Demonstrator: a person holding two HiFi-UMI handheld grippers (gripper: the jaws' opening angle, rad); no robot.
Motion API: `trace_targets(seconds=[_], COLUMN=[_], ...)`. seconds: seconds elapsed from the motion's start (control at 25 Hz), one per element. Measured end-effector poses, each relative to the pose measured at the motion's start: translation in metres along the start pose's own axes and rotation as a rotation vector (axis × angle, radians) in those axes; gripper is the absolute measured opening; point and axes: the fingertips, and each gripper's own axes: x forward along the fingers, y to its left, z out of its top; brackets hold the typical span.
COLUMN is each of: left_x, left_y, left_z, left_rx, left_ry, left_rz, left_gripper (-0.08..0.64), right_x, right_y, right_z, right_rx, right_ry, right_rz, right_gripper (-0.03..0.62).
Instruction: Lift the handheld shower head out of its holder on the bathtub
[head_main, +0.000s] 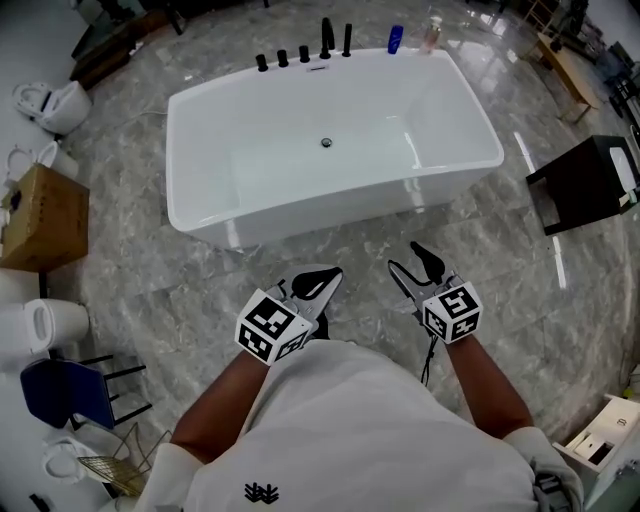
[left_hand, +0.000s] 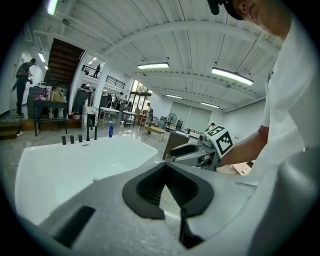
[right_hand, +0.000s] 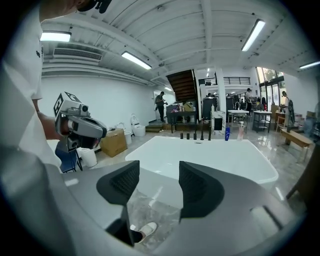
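A white bathtub (head_main: 200, 130) stands ahead of me on the marble floor. Black fittings (head_main: 283, 58) line its far rim: three short knobs, a spout and, at the right end, a slim upright black handheld shower head (head_main: 347, 40) in its holder, also seen in the left gripper view (left_hand: 95, 131) and the right gripper view (right_hand: 209, 131). Both grippers hover near my body, well short of the tub. My left gripper (head_main: 330, 272) (left_hand: 164, 170) is shut with its tips touching and nothing held. My right gripper (head_main: 405, 258) (right_hand: 159, 175) is open and empty.
A blue bottle (head_main: 396, 38) and a pink bottle (head_main: 432, 32) stand on the tub's far right corner. Left of the tub are a cardboard box (head_main: 40, 215), toilets (head_main: 55, 105) and a blue chair (head_main: 65, 390). On the right stands a black cabinet (head_main: 590, 180).
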Motion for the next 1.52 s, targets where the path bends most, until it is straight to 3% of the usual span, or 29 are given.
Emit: trace_targets(seconds=[0.48,0.8,1.12,1.32,1.52], left_x=[0.002,0.022,0.080,0.127,0.175], left_y=[0.125,0.173,0.235,0.273,0.298], left_z=[0.034,0.059,0.106,0.143,0.172], left_rx=[-0.010,-0.020,-0.048,-0.110,-0.121], left_ry=[-0.014,-0.046,-0.076,-0.109,-0.084], left_rz=[-0.014,0.022,0.155,0.261,0.316], left_gripper=[0.006,0.006,0.006,0.006,0.006], right_x=[0.116,0.165,0.231,0.278,0.310], right_y=[-0.042,-0.080,-0.160,-0.222,-0.285], right_z=[0.064,0.088,0.112,0.144,0.162], right_rx=[-0.043,-0.073,-0.149,-0.215,-0.235], right_ry=[0.043,0.067,0.097,0.099,0.101], right_rz=[-0.042,0.005,0.135,0.230,0.289], right_gripper=[0.253,0.250,0.249,0.245,0.244])
